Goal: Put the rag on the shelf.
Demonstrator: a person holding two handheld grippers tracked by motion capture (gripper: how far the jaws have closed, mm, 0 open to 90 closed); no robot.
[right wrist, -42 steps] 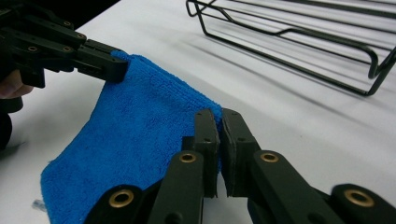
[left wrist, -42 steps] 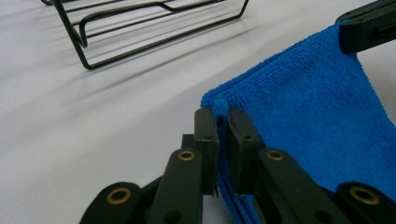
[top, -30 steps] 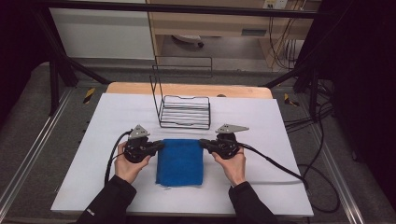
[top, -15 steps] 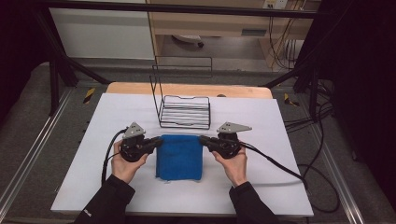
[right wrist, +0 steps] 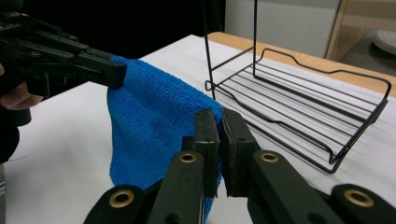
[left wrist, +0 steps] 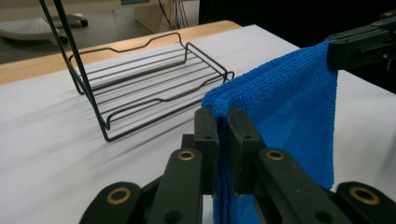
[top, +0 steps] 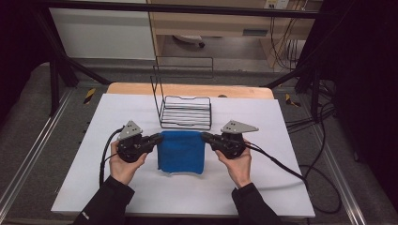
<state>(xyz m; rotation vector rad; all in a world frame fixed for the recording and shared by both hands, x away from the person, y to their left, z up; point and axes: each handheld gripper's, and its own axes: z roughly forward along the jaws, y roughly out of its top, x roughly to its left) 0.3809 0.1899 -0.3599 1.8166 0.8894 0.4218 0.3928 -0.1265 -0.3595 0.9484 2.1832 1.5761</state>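
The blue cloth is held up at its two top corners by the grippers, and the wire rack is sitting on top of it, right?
Not quite. The blue cloth is held as you say, but the wire rack stands apart on the table beyond it, as the high view shows.

A black wire rack (top: 185, 111) stands on the white table cover (top: 281, 187), its tall wire frame rising at the far left corner.

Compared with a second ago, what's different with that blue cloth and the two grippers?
Both grippers, left and right, have risen, lifting the cloth by its two upper corners, so it now hangs between them instead of lying flat on the table. Nothing was grabbed or released: both were already clamped on the corners. The wire rack has not moved.
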